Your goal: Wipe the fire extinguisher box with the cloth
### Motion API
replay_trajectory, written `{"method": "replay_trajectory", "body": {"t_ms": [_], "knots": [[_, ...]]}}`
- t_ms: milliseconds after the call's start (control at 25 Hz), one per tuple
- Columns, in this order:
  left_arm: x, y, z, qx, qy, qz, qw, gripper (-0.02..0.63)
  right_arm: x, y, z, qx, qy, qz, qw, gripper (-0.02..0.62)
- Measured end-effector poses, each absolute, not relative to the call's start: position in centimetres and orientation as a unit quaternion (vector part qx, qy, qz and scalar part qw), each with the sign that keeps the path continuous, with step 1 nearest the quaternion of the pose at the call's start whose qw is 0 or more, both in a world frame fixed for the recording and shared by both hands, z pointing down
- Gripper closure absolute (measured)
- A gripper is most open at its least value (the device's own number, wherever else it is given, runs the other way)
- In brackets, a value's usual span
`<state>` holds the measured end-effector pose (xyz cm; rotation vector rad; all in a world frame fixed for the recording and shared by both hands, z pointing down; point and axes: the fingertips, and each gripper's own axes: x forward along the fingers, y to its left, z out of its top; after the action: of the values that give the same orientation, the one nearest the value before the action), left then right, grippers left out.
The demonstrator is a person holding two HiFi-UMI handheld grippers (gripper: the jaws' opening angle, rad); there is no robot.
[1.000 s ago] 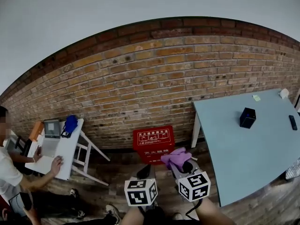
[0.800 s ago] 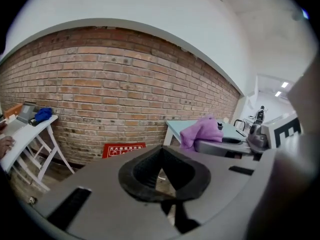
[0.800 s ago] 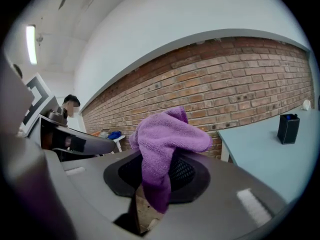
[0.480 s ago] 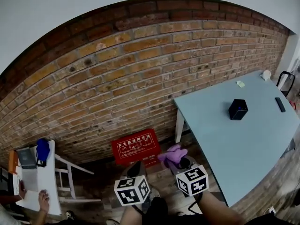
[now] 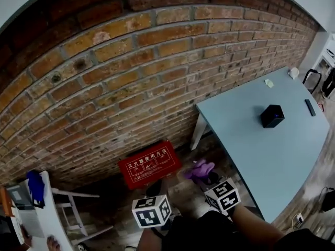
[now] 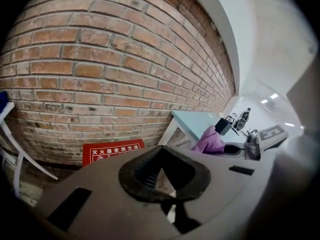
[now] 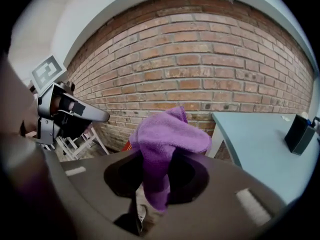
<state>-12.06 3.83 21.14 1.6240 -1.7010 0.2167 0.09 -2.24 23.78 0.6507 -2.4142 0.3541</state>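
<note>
The red fire extinguisher box [image 5: 149, 163] with white print stands on the floor against the brick wall; it also shows low in the left gripper view [image 6: 111, 151]. My right gripper [image 5: 203, 174] is shut on a purple cloth [image 5: 199, 169], held just right of the box and above the floor. In the right gripper view the cloth [image 7: 167, 134] bulges up out of the right gripper [image 7: 157, 184]. My left gripper [image 5: 155, 187] hangs in front of the box, its jaws shut and empty [image 6: 162, 176]. Neither gripper touches the box.
A light blue table [image 5: 261, 150] stands right of the box, carrying a small black box [image 5: 272, 115] and a dark remote [image 5: 310, 107]. A white folding table [image 5: 44, 221] with a laptop stands at the left, a person's hand [image 5: 51, 242] on it. The brick wall [image 5: 131, 77] is close ahead.
The head view has swung closer to the wall and to the right, so the person at the left has almost left the picture. Both grippers keep their places by the box, cloth still held.
</note>
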Motion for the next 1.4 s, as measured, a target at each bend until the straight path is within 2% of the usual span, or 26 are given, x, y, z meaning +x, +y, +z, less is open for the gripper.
{"method": "replay_trajectory", "body": {"t_ms": [320, 560, 960, 1200, 1400], "knots": [[-13.2, 0.8, 24.9, 0.631, -0.654, 0.109, 0.403, 0.600, -1.6, -5.2, 29.4, 0.193, -0.912, 0.095, 0.349, 0.505], [-12.9, -2.7, 30.2, 0.615, -0.657, 0.147, 0.411, 0.600, -2.7, -10.4, 37.2, 0.159, -0.921, 0.113, 0.336, 0.505], [-8.3, -7.6, 41.3, 0.621, -0.632, 0.200, 0.419, 0.600, -4.3, -15.8, 49.1, 0.115, -0.928, 0.171, 0.311, 0.502], [-6.7, -7.6, 45.5, 0.627, -0.611, 0.214, 0.433, 0.600, -6.8, -15.9, 55.0, -0.001, -0.931, 0.151, 0.332, 0.505], [-7.4, -6.2, 47.7, 0.617, -0.606, 0.222, 0.450, 0.600, -10.5, -16.9, 56.7, -0.067, -0.940, 0.069, 0.328, 0.505]]}}
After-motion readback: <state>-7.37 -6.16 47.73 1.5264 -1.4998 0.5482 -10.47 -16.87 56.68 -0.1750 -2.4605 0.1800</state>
